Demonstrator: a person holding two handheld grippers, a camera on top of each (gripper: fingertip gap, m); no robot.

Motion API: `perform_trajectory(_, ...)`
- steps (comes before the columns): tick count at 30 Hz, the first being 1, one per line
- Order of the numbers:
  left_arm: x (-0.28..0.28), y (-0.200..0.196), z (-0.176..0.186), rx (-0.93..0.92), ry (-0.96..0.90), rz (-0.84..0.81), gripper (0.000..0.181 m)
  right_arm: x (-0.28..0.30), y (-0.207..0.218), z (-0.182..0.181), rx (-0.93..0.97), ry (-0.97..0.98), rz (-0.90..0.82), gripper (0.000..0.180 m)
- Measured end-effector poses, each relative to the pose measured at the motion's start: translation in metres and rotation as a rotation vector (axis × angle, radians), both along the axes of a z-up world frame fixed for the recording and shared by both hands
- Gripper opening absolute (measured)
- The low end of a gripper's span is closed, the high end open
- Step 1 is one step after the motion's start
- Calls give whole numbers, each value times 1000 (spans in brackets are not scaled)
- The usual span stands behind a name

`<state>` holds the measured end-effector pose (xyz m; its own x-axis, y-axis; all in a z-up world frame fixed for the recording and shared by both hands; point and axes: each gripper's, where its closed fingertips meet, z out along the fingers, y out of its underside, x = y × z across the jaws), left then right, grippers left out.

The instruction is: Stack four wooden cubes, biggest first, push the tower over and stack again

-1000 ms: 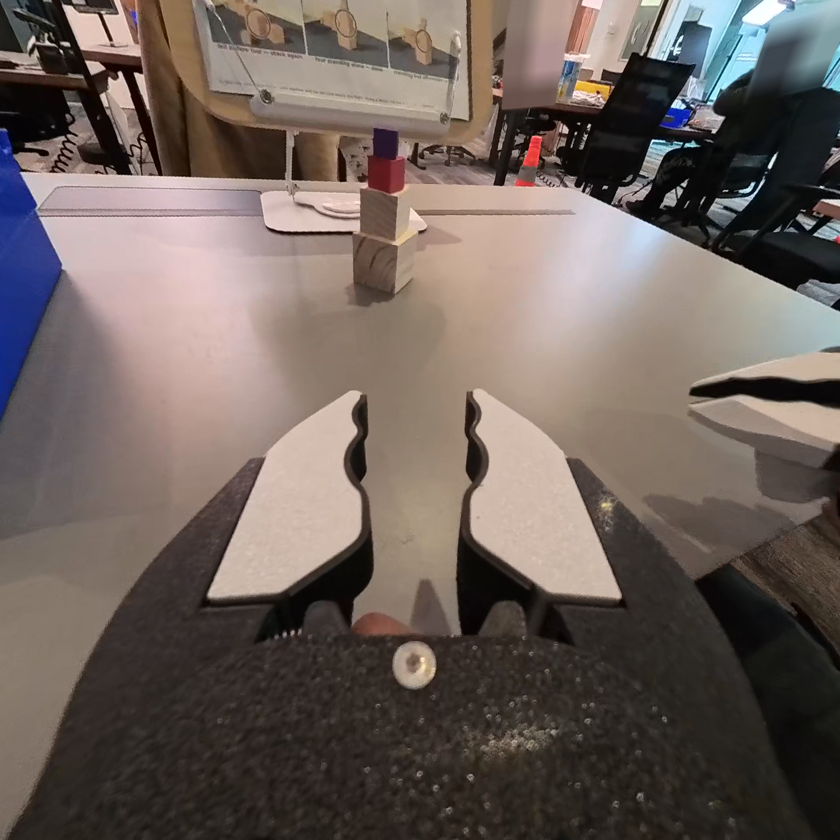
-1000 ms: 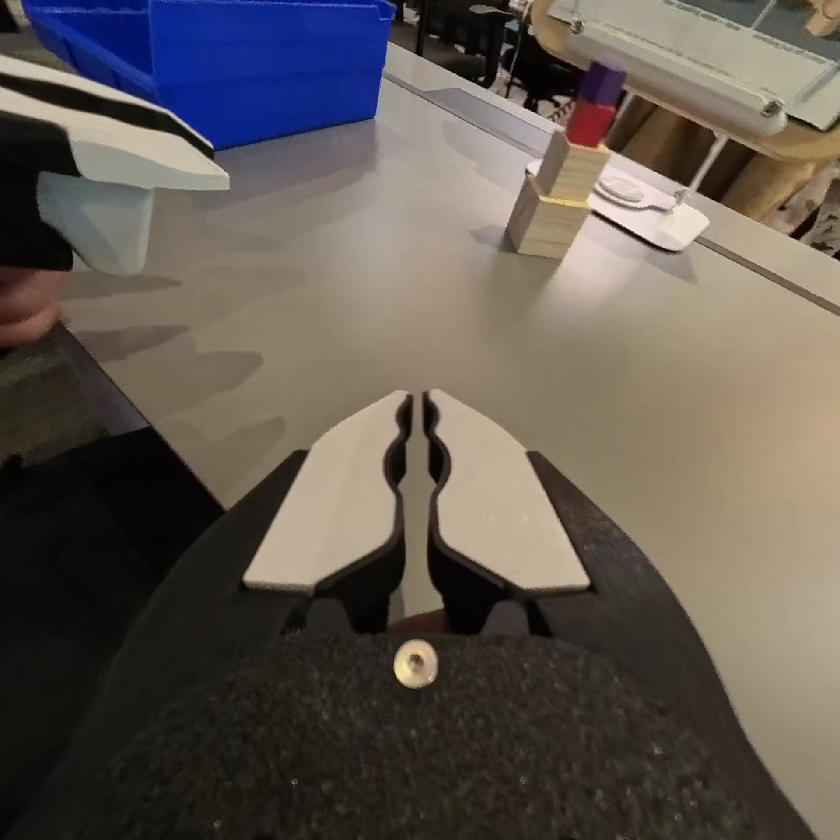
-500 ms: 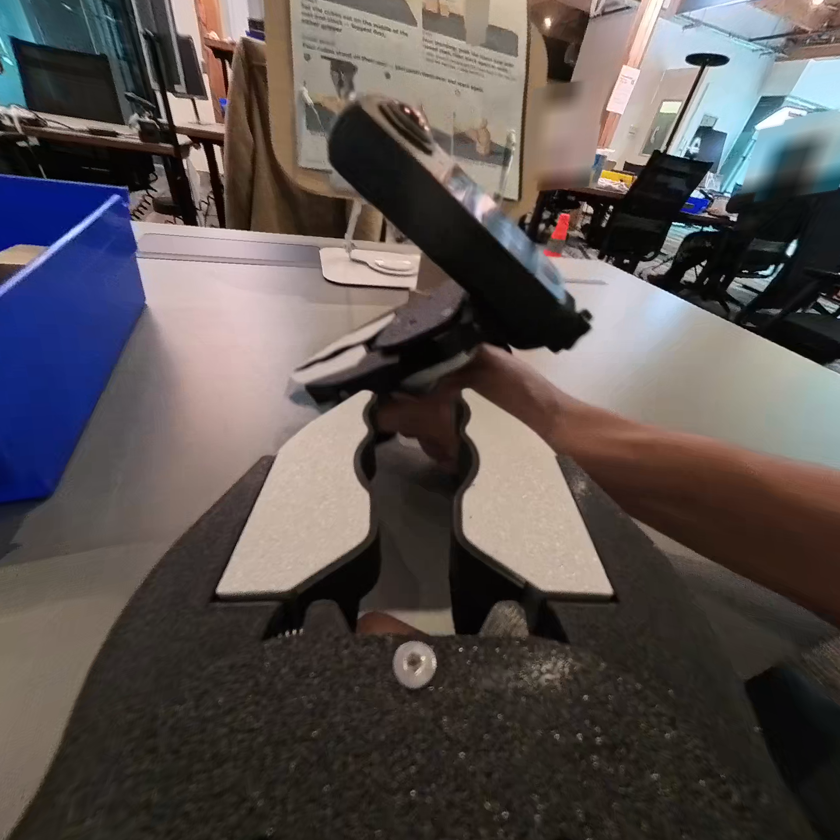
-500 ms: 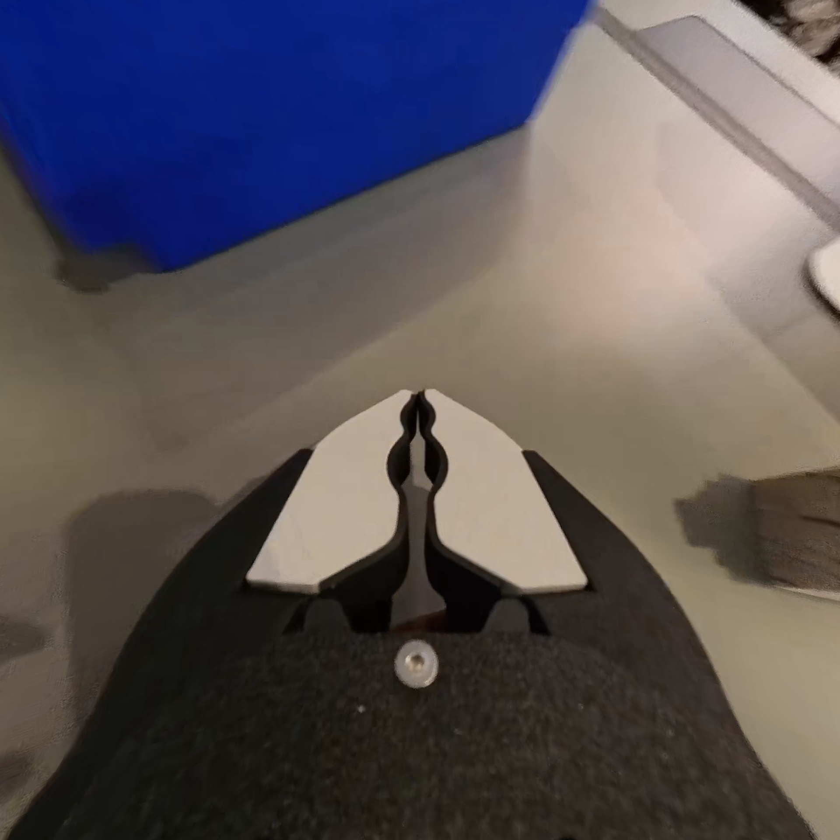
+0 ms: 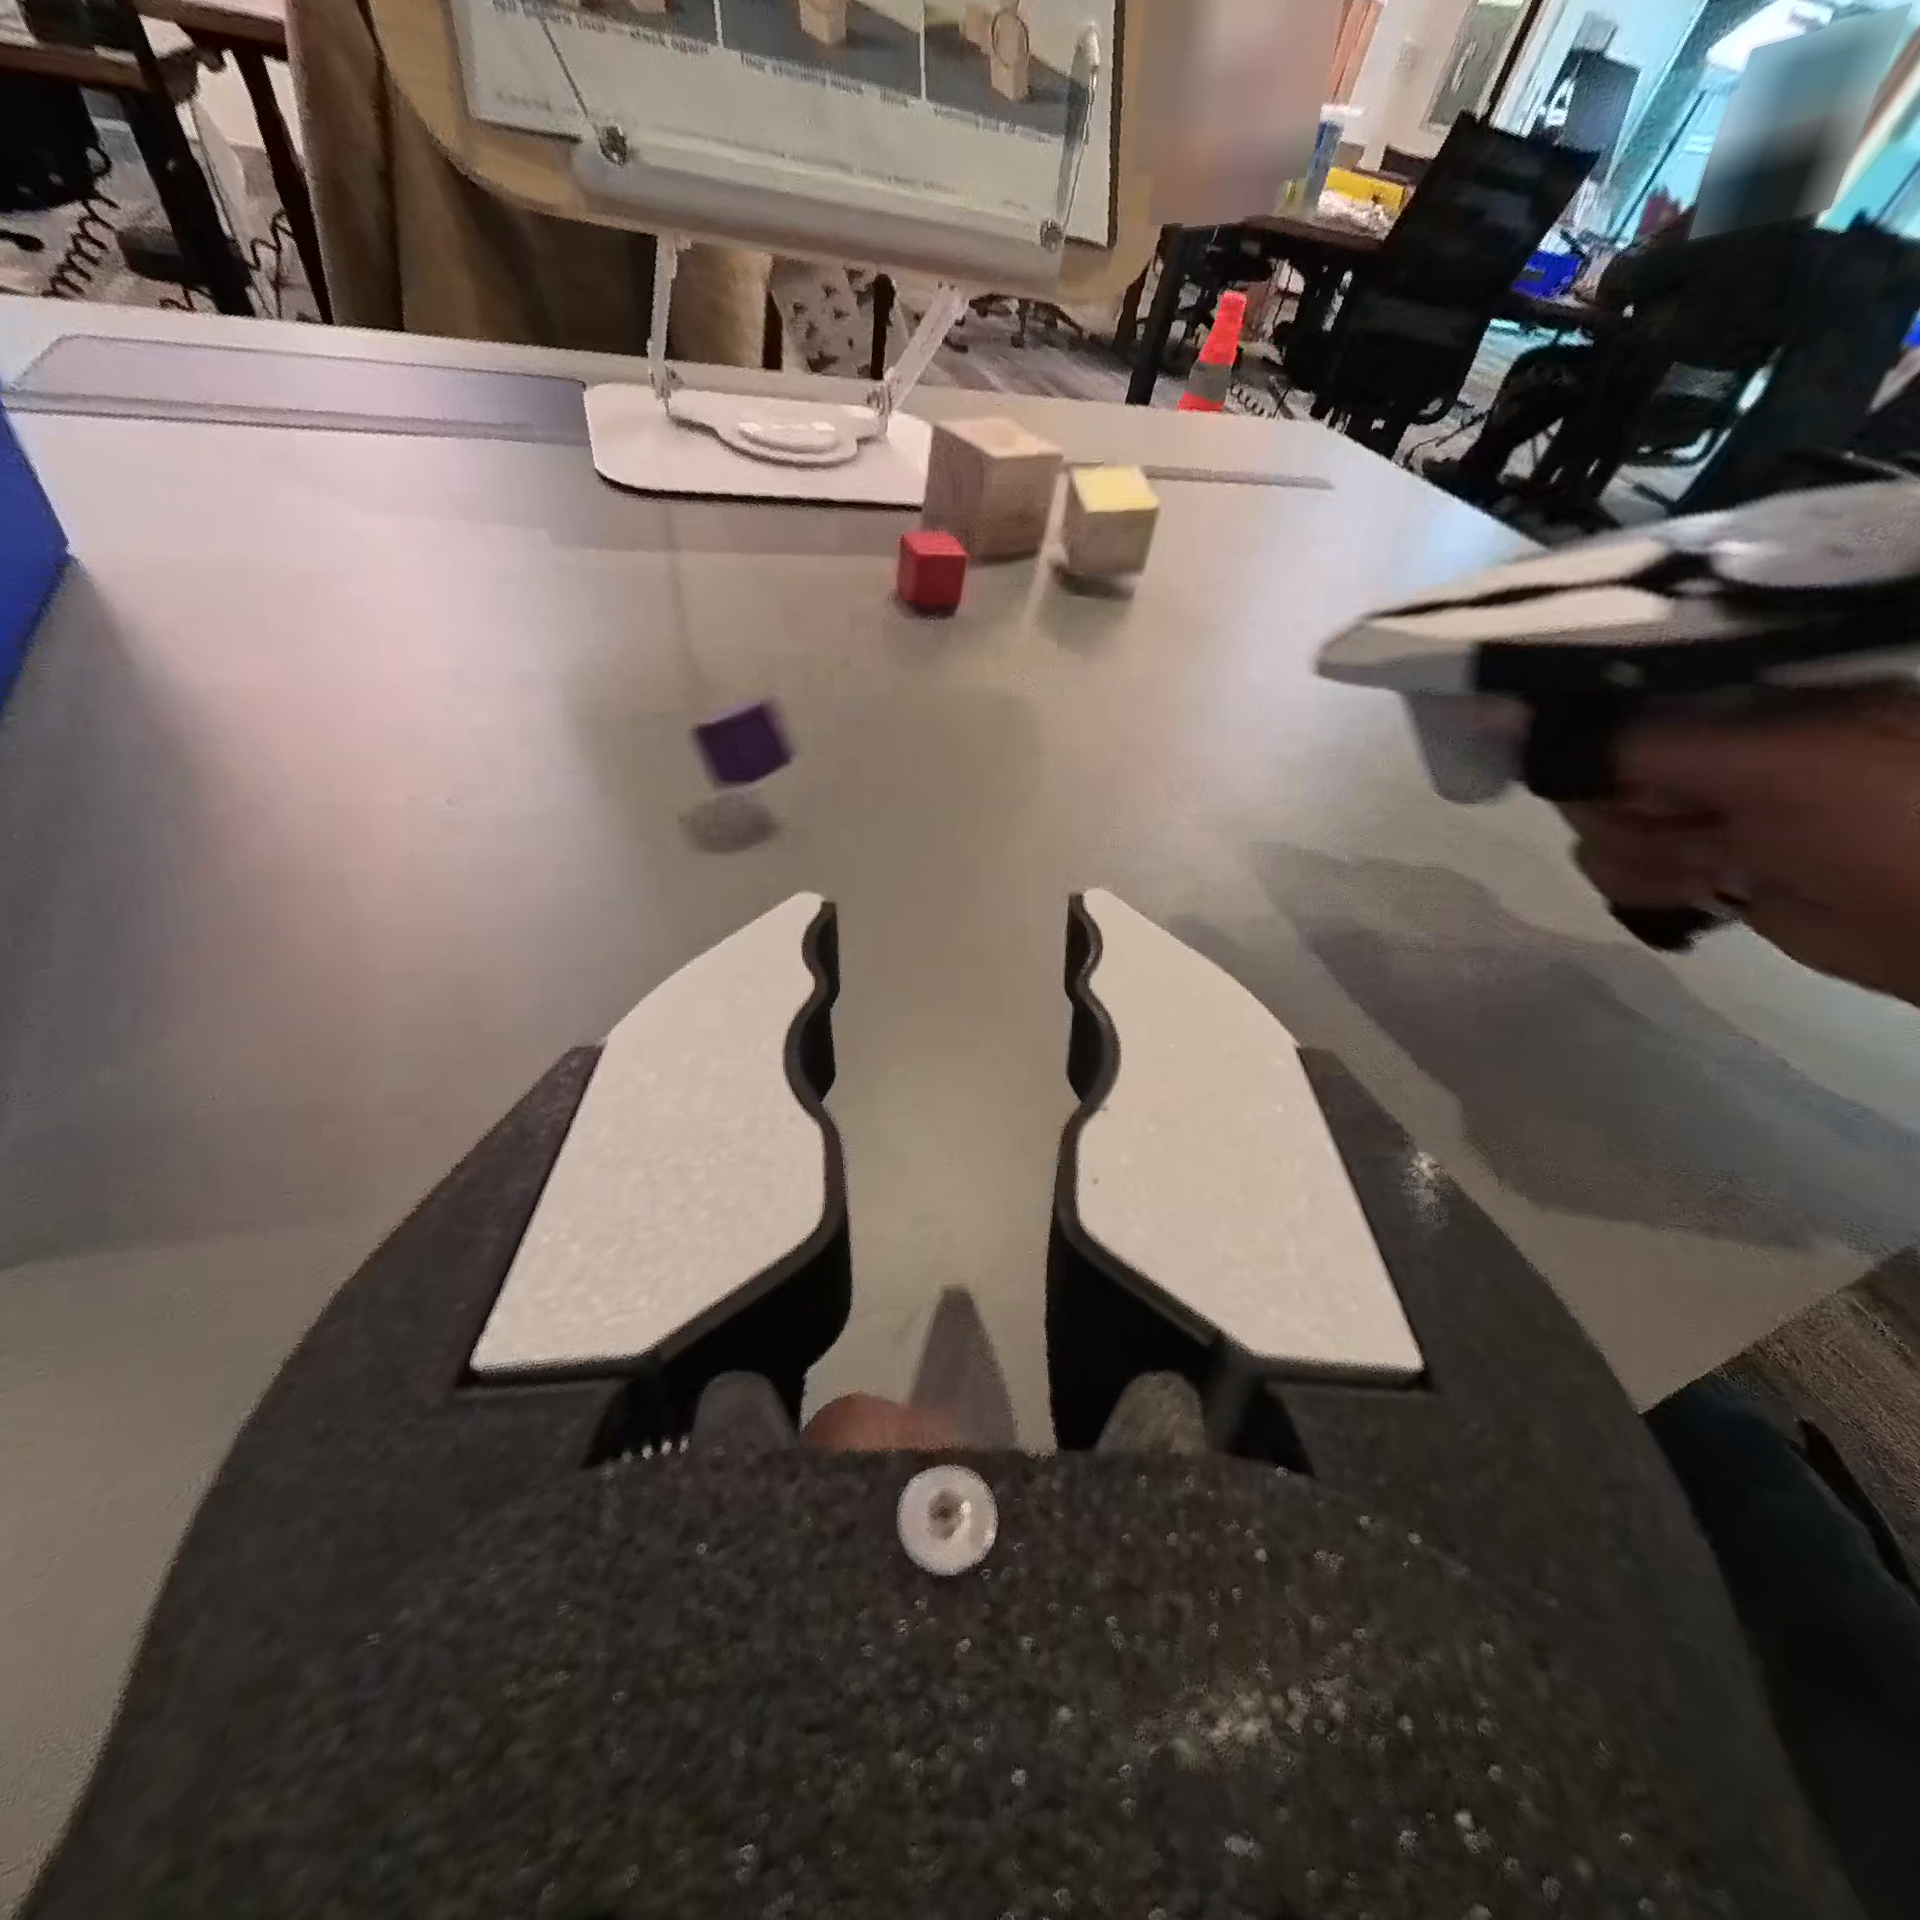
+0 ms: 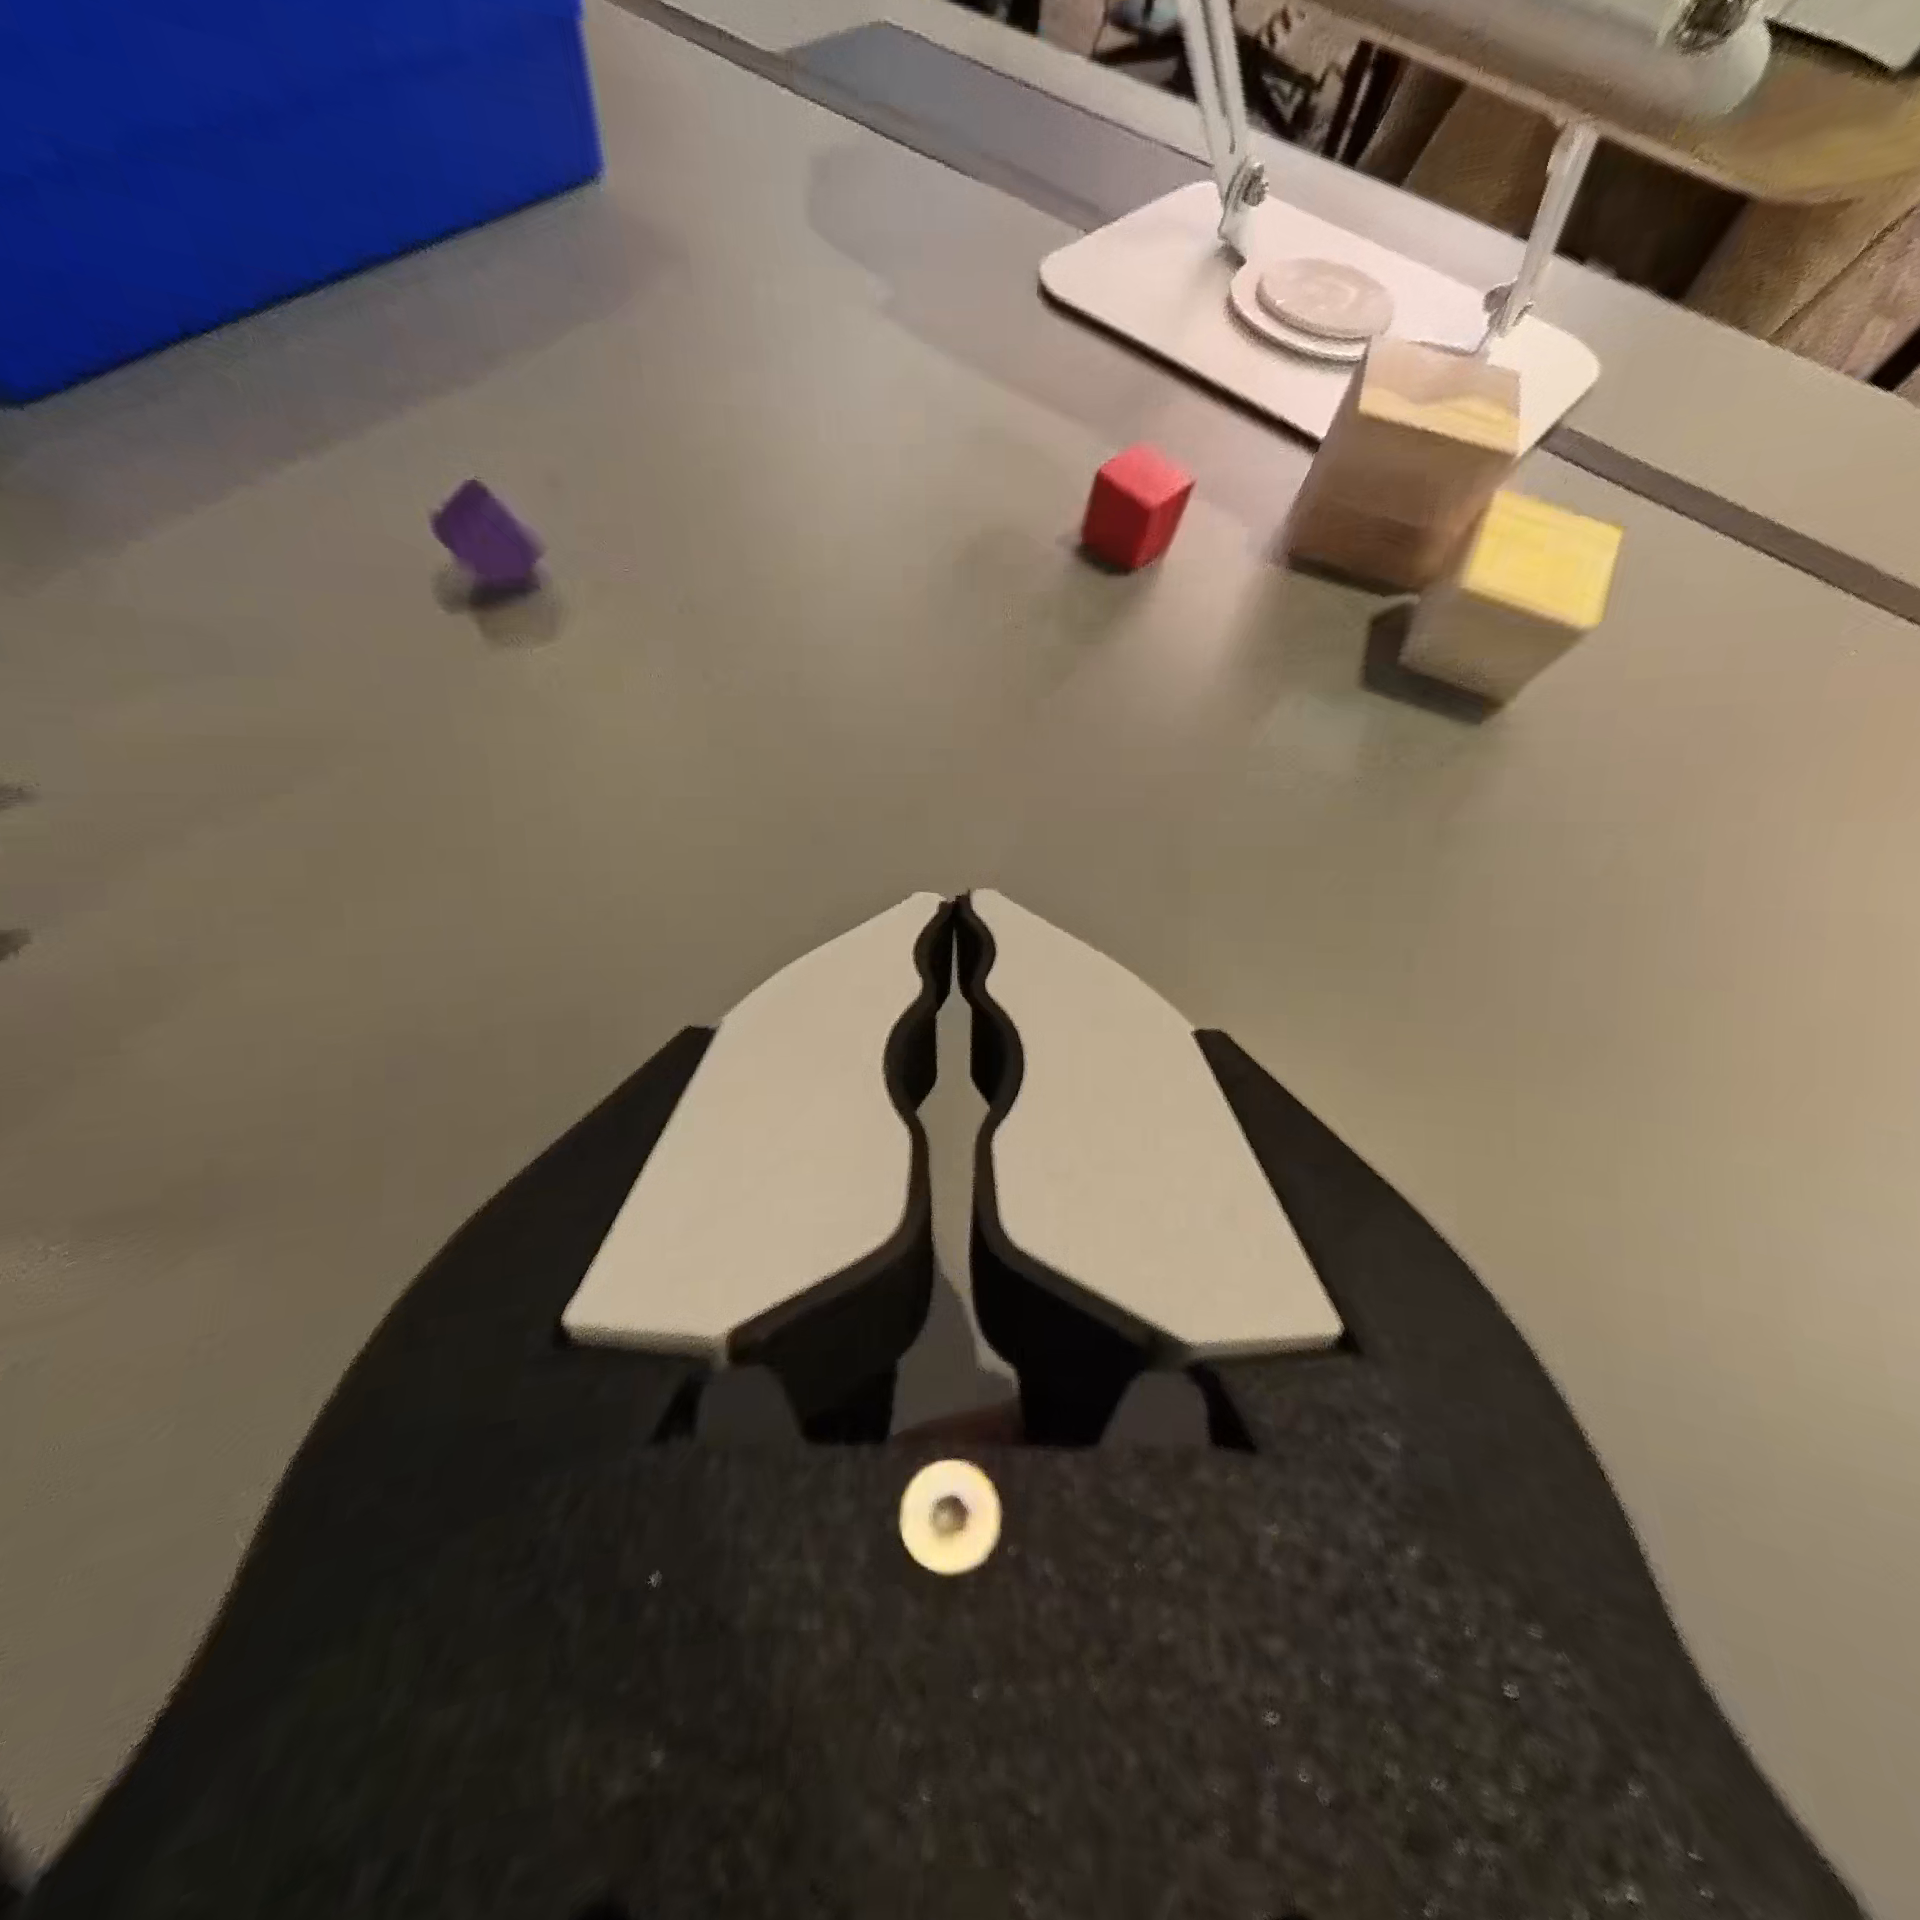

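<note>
Desk: a smooth grey desk (image 5: 312, 935) fills both views, bare in front of the fingers.
Left gripper (image 5: 948, 925): hovers low over the near part of the desk, fingers set wide apart with nothing between them.
Right gripper (image 6: 954, 902): fingers closed tip to tip, empty; in the left wrist view it shows at the right edge (image 5: 1340, 660), held level above the desk by a hand (image 5: 1756, 831).
Purple cube (image 5: 741, 740): smallest, nearest, blurred and tipped on an edge, well apart from the rest.
Red cube (image 5: 931, 566): flat on the desk, farther back, near the big cube.
Big wooden cube (image 5: 992, 501): plain wood, upright, just in front of the stand's base.
Yellow-topped cube (image 5: 1110, 520): just beside the big cube, on its right; whether they touch I cannot tell.
Stand: a white base plate (image 5: 665, 457) at the far edge carries a tilted picture board (image 5: 810, 94).
Blue bin (image 6: 260, 156): far left on the desk.
Room: beyond lie black chairs (image 5: 1455, 260), other desks and an orange cone (image 5: 1216, 348).
</note>
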<state>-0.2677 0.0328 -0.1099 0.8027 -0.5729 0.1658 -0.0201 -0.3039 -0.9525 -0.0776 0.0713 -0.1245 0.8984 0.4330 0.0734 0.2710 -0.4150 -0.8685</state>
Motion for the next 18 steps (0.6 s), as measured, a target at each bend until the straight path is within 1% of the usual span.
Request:
perform_trajectory(2, 3, 3, -6, -32, 29, 3, 42, -3, -32, 6, 40, 45, -11, 3)
perform_trajectory(4, 5, 5, -11, -64, 50, 3, 43, -11, -59, 9, 49, 123, -21, 14)
perform_trajectory(6, 6, 5, -13, -82, 56, -2, 43, -25, -79, 7, 49, 194, 2, 18)
perform_trajectory(7, 6, 5, -13, -79, 50, -4, 44, -26, -85, 3, 44, 182, -18, 28)
perform_trajectory(8, 4, 5, -11, -68, 45, 4, 44, -22, -88, 0, 52, 162, -58, 32)
perform_trajectory(11, -2, 4, -3, 7, 66, 42, 44, -23, -100, -5, 67, 187, -84, 37)
perform_trajectory(14, -2, 0, 1, 67, 96, 68, 44, -22, -105, -7, 91, 182, -93, 39)
perform_trajectory(18, 6, -9, 2, 112, 120, 59, 43, -22, -104, -1, 111, 177, -88, 39)
